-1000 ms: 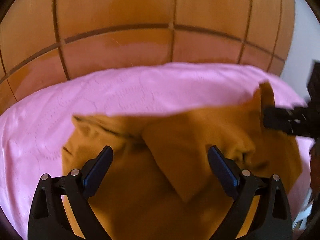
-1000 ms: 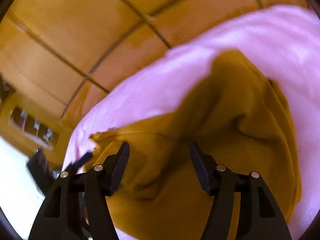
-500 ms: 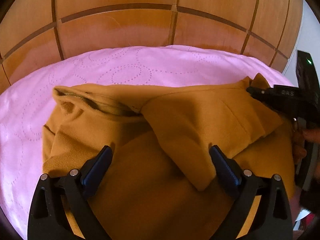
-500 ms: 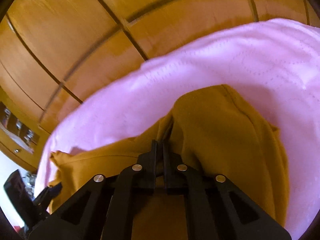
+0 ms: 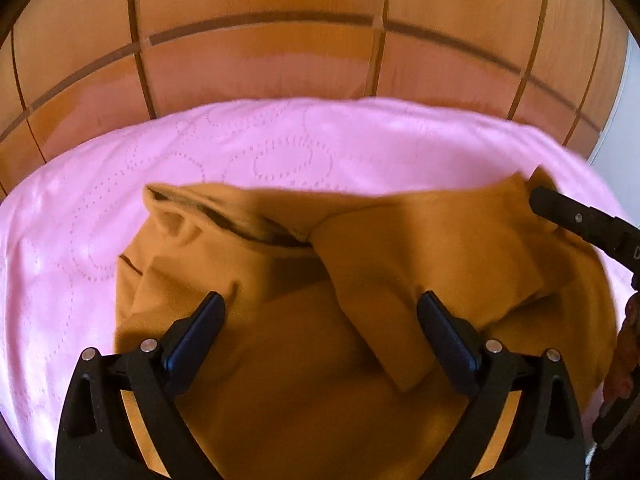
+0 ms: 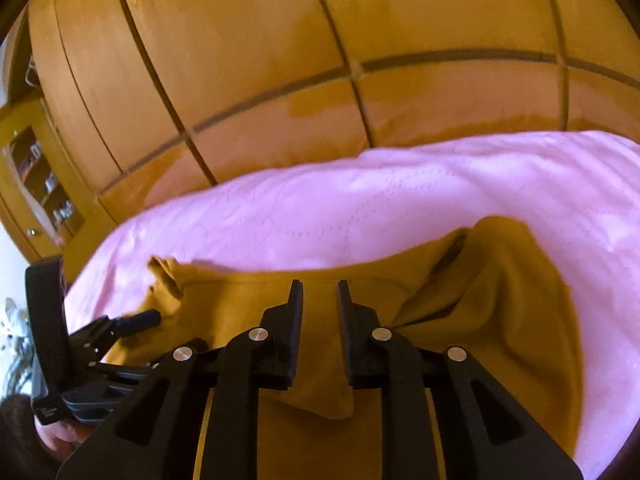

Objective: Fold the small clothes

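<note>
Just mustard garment point(image 5: 320, 380) on pink bedspread point(image 5: 280, 148)

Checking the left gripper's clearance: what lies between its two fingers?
In the left wrist view, only mustard garment lies between the left gripper's open fingers.

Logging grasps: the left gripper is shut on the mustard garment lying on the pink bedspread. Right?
No. The left gripper is open, jaws wide apart above the mustard garment, which does lie on the pink bedspread; the left wrist view shows it.
</note>
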Motion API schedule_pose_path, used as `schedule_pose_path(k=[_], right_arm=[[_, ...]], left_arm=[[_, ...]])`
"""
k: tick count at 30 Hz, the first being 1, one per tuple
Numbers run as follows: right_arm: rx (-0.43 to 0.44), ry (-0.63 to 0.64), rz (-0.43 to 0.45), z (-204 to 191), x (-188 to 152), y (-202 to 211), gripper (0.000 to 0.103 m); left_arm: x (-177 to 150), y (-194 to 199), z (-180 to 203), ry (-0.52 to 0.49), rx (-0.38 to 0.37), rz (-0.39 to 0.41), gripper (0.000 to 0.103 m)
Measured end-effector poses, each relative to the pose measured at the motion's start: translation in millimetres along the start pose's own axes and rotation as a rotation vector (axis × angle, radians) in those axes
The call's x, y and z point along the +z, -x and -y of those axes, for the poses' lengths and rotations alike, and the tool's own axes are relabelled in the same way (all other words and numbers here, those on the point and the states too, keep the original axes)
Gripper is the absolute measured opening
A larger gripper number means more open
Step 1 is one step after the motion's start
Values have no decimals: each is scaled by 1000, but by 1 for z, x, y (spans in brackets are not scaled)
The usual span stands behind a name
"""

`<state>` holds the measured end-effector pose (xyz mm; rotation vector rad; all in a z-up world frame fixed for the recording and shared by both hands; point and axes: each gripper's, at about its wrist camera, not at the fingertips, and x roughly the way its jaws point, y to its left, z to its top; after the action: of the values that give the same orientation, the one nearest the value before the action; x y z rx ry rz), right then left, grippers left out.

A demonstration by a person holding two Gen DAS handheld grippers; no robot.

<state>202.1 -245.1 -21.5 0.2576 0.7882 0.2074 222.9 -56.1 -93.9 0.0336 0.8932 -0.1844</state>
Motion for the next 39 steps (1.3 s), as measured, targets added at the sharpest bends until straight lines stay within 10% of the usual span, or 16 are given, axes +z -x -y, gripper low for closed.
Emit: schedule_pose_path(k=[34,39], right_arm=[[-3,-69,-53,23,-25,-27,17],[46,-193,63,29,-33,33,66]], left_arm=[[-29,23,-66,86,-9,31,98],[-61,59,-118,292,-133,68,98]])
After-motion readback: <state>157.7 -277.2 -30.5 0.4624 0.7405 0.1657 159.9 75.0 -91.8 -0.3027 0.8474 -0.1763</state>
